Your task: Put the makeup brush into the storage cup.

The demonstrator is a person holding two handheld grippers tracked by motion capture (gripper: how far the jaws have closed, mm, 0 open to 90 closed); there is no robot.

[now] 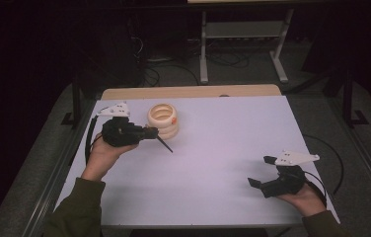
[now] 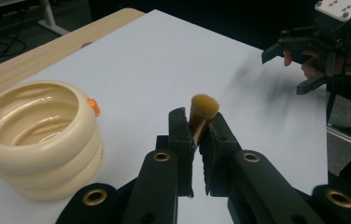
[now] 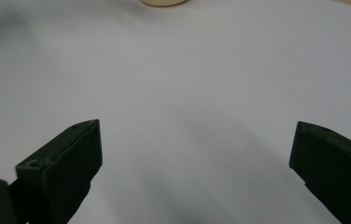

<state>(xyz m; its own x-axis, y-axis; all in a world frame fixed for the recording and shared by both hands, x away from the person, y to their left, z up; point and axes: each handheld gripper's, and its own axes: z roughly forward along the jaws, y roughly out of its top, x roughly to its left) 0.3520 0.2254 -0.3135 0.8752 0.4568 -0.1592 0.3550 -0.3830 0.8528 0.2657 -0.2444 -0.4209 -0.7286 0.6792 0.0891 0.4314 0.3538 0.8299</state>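
A small brush with a tan bristle head [image 2: 204, 106] is pinched between the jaws of my left gripper [image 2: 197, 119]. In the high view the left gripper [image 1: 155, 132] hovers just right of a cream ribbed holder [image 1: 163, 120], and the brush's thin dark handle [image 1: 165, 143] sticks out below it towards the table. The holder [image 2: 38, 135] is open at the top, looks empty inside and has a small orange knob on its side. My right gripper [image 1: 261, 172] is at the front right, jaws wide apart over bare table, nothing between them [image 3: 194, 140].
The white table top [image 1: 223, 138] ends in a wooden strip [image 1: 188, 91] at the back. Metal rails run along both sides. A cable [image 1: 334, 158] loops off the right edge. A desk frame [image 1: 242, 44] and cables lie on the floor behind.
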